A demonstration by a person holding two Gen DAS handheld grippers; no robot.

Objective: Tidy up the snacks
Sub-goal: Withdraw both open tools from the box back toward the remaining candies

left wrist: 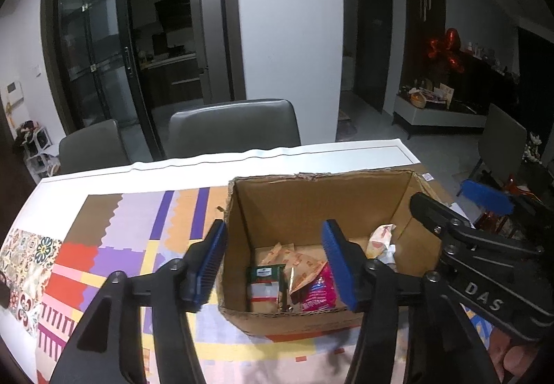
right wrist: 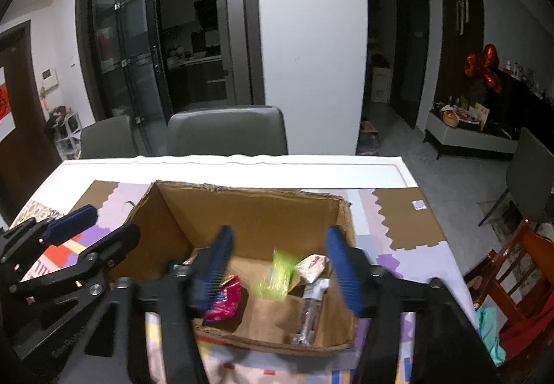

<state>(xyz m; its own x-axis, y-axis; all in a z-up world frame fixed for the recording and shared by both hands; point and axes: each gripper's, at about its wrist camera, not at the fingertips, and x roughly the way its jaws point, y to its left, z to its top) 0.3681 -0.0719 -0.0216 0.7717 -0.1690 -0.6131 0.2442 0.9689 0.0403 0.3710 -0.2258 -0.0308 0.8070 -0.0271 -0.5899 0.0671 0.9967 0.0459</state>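
Inside the cardboard box (right wrist: 249, 211): pink packet (right wrist: 225, 304), green packet (left wrist: 265, 276), tan wrappers (left wrist: 301, 266), and a blurred yellow-green packet (right wrist: 277, 276) between the parted right gripper (right wrist: 277, 266). Left gripper (left wrist: 273, 266) above box, parted, empty.

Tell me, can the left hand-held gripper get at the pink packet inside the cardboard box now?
Probably yes. The left hand-held gripper is open over the open-topped cardboard box, and the pink packet lies uncovered near the front wall.
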